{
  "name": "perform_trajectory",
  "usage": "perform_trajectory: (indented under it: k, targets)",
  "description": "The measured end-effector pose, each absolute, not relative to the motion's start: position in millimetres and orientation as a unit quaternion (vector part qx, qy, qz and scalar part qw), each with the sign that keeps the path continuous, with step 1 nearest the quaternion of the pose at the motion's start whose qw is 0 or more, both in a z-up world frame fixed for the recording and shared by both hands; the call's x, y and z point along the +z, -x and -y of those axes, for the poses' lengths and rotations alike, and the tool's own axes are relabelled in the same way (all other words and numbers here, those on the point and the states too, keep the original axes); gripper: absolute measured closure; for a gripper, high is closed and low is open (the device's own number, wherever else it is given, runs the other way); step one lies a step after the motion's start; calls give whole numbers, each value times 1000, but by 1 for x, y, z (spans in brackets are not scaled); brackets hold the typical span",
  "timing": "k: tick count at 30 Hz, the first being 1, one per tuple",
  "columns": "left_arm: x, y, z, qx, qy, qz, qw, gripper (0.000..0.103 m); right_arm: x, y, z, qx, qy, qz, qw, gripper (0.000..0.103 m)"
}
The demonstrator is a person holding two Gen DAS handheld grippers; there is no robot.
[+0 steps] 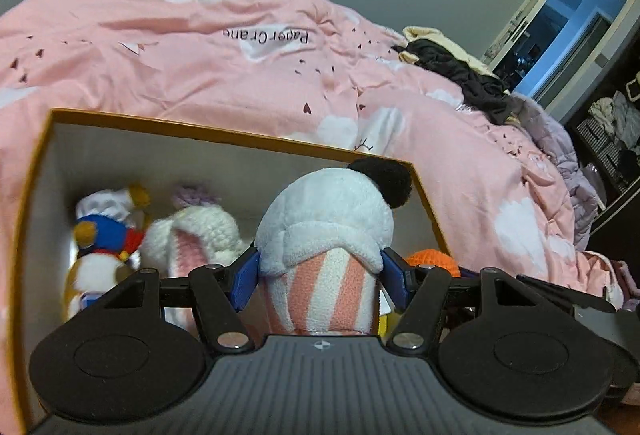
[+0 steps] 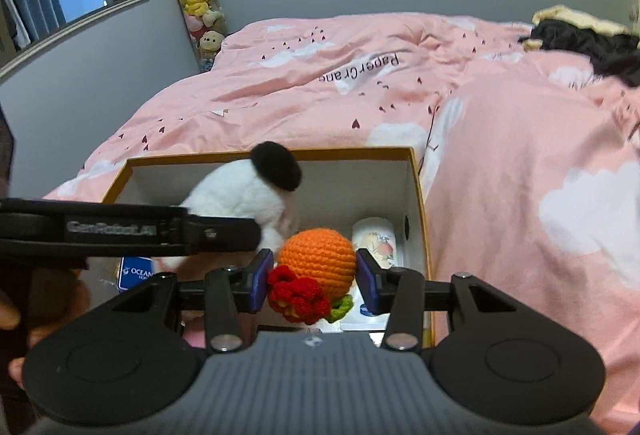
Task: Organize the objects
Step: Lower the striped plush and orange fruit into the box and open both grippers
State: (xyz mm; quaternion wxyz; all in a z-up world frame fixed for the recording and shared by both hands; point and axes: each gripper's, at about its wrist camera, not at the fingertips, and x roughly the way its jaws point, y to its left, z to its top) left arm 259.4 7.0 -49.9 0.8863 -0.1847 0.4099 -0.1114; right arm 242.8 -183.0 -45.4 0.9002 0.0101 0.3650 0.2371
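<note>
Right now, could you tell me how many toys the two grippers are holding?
2: a white plush toy in the left gripper, an orange crochet ball in the right gripper, both over the box.

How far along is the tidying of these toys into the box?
Done: a duck plush and a knitted bunny already lie in the box. In hand: the left tool grips a panda plush and the right tool an orange crochet toy, both over the box. Left: release them; clothes remain on the bed.
</note>
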Motion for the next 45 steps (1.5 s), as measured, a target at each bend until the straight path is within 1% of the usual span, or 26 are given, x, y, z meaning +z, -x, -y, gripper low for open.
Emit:
perform_trajectory:
  k: [5,12,17,21,22,23,24,26,27,30,34,37,42,45]
  targets:
    - [-66,-287,2,-87,168,-449,873,29,-57,-260,177,251,-14,-386,888,56]
    - [-71,-295,2,-75,154,-460,871,28,-70,-280,164,262,-10,-414,872,57]
    - [-69,-295,-19,-74,224,-448,862,28,-78,-286,157,257,12,-422,869,57]
    - [-61,-292,-29,-76,243,-442,860,28,-88,-288,150,257,24,-437,862,57]
    - [-58,-289,-31,-80,240,-441,861,30,-90,-288,149,255,27,-442,860,57]
    - [-56,-287,-31,-83,234,-440,863,39,-92,-288,148,254,31,-444,859,57]
    - [-54,-286,-30,-83,226,-440,865,43,-93,-288,148,254,34,-444,859,57]
    - [-54,-285,-24,-85,192,-449,868,58,-93,-288,148,254,38,-444,858,57]
    - [-56,-285,-20,-86,176,-457,868,62,-93,-288,148,255,39,-445,858,57]
    - [-62,-281,-9,-90,142,-471,866,62,-95,-287,147,255,53,-449,855,57]
    - [-75,-277,-4,-90,120,-492,858,65,-93,-284,142,252,75,-445,856,57]
    - [-82,-277,-8,-92,134,-495,854,65,-95,-282,136,255,110,-431,858,57]
    - [-88,-283,-13,-91,157,-494,851,65,-95,-292,131,258,132,-429,856,57]
    - [-88,-283,-10,-88,153,-489,854,65,-96,-295,132,259,131,-436,852,57]
